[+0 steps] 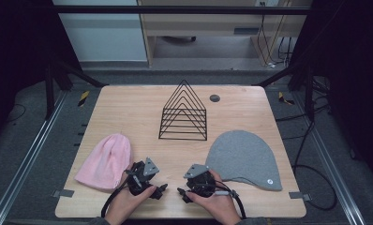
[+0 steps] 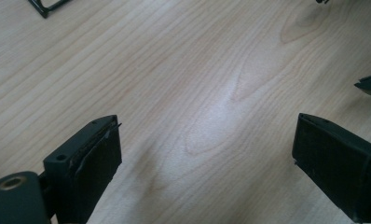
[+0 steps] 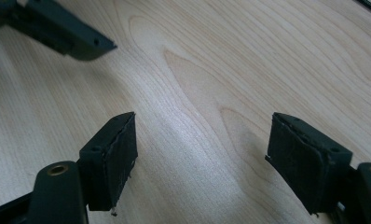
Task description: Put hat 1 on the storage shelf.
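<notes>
Two hand-held grippers are seen resting near the front edge of a wooden table (image 1: 128, 101), each held by one hand of a person. A pink hat (image 1: 105, 161) lies flat just beside the left gripper (image 1: 160, 190), on its outer side, and a grey hat (image 1: 245, 157) lies flat just beside the right gripper (image 1: 181, 193), likewise on its outer side. A black wire rack (image 1: 183, 115) stands upright behind them, midway across the table and well apart from both hats.

The work is judged to be at its very start: neither hat is lifted or gripped, and the rack's slots look empty. The first pick is judged to be the step in hand.

In the left gripper view the left gripper (image 2: 207, 140) is shown wide open, with only bare wood between its jaws and nothing held or touched. In the right gripper view the right gripper (image 3: 200, 144) is shown equally wide open over bare wood, nothing held.

For the next move, each gripper would likely need to be turned outward toward its neighbouring hat, lowered to the cloth and closed on an edge or fold. Soft knit may bunch or slip, so a firm pinch near the brim would seem to be called for.
</notes>
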A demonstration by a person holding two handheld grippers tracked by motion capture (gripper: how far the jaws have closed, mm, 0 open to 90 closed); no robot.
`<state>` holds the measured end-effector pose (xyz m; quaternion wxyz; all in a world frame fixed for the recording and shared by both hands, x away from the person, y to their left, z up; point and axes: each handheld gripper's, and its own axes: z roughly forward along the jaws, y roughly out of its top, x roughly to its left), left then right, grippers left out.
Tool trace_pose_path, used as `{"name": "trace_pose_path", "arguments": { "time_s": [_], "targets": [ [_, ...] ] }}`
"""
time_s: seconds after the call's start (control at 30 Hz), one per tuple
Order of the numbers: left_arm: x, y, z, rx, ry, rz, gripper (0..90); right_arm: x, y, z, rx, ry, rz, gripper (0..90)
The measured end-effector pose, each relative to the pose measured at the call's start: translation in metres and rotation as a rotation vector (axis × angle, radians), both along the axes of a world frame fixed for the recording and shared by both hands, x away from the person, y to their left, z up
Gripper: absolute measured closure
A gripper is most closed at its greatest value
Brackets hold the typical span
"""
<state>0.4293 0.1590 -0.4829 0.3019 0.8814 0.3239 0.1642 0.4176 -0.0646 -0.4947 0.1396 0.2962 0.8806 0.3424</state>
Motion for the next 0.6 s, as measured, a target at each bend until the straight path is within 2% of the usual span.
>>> {"name": "trace_pose_path", "arguments": {
  "time_s": [0.2,0.33,0.37,0.4,0.43,0.47,0.5,0.6],
  "targets": [
    [0.003,0.006,0.006,-0.011,-0.012,0.005,7.8,0.001,0.0,-0.001,-0.008,-0.001,-0.005,24.4],
    [0.01,0.02,0.019,-0.023,-0.029,0.017,8.9,0.002,-0.003,-0.001,-0.012,0.013,-0.024,22.9],
    [0.015,0.027,0.023,-0.024,-0.034,0.027,9.0,0.002,-0.003,0.0,-0.007,0.019,-0.04,22.0],
    [0.024,0.039,0.028,-0.002,-0.033,0.033,9.0,0.003,-0.004,0.0,0.004,0.023,-0.05,19.7],
    [0.031,0.047,0.03,-0.012,-0.018,0.048,9.2,0.004,-0.005,0.001,0.009,0.028,-0.056,18.8],
    [0.031,0.047,0.03,-0.012,-0.018,0.048,9.8,0.004,-0.005,0.001,0.009,0.028,-0.056,18.8],
    [0.037,0.056,0.034,-0.023,-0.015,0.057,11.0,0.004,-0.005,0.002,0.018,0.03,-0.05,17.3],
    [0.055,0.078,0.049,0.034,-0.055,0.082,12.4,0.003,-0.005,0.003,0.025,0.026,-0.043,17.4]
  ]
}}
